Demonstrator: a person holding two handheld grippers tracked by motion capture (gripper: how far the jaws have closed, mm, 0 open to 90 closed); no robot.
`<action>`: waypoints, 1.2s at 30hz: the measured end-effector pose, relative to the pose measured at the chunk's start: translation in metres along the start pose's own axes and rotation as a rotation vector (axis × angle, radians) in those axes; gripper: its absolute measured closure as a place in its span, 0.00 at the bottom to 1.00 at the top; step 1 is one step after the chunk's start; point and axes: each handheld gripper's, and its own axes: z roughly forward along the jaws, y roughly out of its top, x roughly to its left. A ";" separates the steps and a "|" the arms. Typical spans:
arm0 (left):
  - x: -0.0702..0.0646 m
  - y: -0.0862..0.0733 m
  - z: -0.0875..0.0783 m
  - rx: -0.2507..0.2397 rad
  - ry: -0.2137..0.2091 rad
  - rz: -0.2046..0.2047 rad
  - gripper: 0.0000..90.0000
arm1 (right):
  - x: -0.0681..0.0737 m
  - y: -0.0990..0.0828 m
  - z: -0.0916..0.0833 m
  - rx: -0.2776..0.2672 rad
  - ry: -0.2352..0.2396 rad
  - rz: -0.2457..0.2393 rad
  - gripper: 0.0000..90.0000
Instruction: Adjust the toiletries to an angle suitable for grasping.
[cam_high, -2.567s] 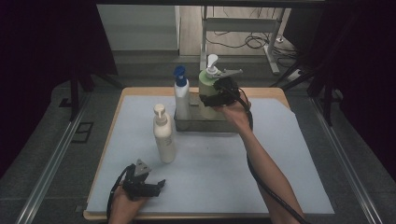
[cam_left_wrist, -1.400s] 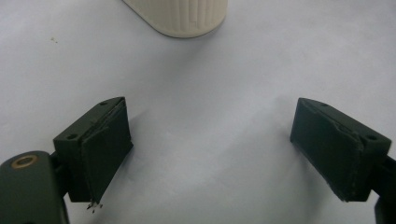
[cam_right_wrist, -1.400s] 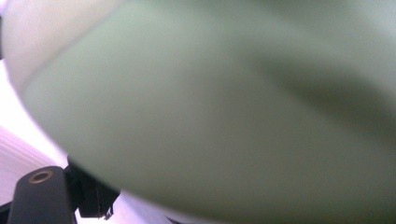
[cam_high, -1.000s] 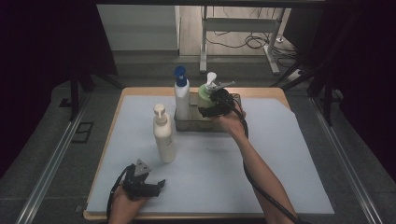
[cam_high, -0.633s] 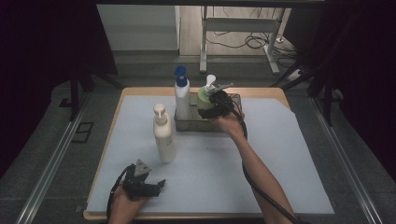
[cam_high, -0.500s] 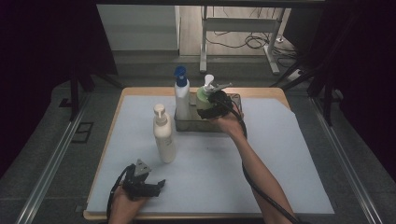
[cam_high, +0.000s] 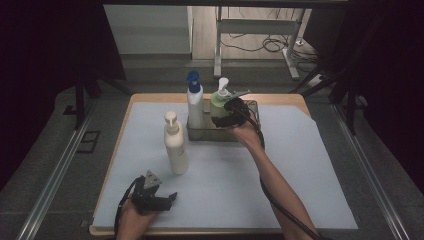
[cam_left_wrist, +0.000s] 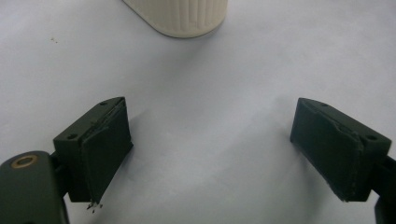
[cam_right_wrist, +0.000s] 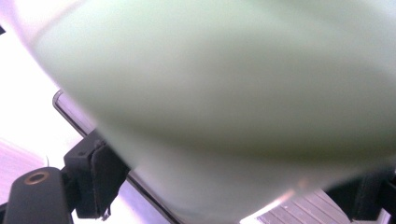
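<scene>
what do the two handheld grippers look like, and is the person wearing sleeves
Both are black. The left gripper carries a grey three-cornered plate on top, and its jaws end in flat rectangular black pads with worn edges. The right gripper trails a black cable along the arm. Both forearms are bare; no sleeves are visible.

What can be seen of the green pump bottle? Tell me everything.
The green pump bottle has a pale green, plastic-looking body and a white pump head with its spout pointing right. It stands upright in the right part of the dark tray, beside the blue-capped white bottle. The right gripper holds it, fingers wide around its body, which looms blurred in the right gripper view.
</scene>
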 end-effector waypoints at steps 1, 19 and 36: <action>0.000 0.000 0.000 0.000 0.000 0.000 0.13 | 0.000 -0.001 -0.001 -0.002 -0.002 -0.001 0.13; 0.000 0.000 0.000 -0.001 0.000 0.000 0.13 | -0.010 -0.026 -0.026 0.008 0.060 0.008 0.44; 0.000 0.000 0.000 0.000 0.000 0.000 0.13 | -0.035 -0.042 -0.033 0.020 -0.045 0.066 0.99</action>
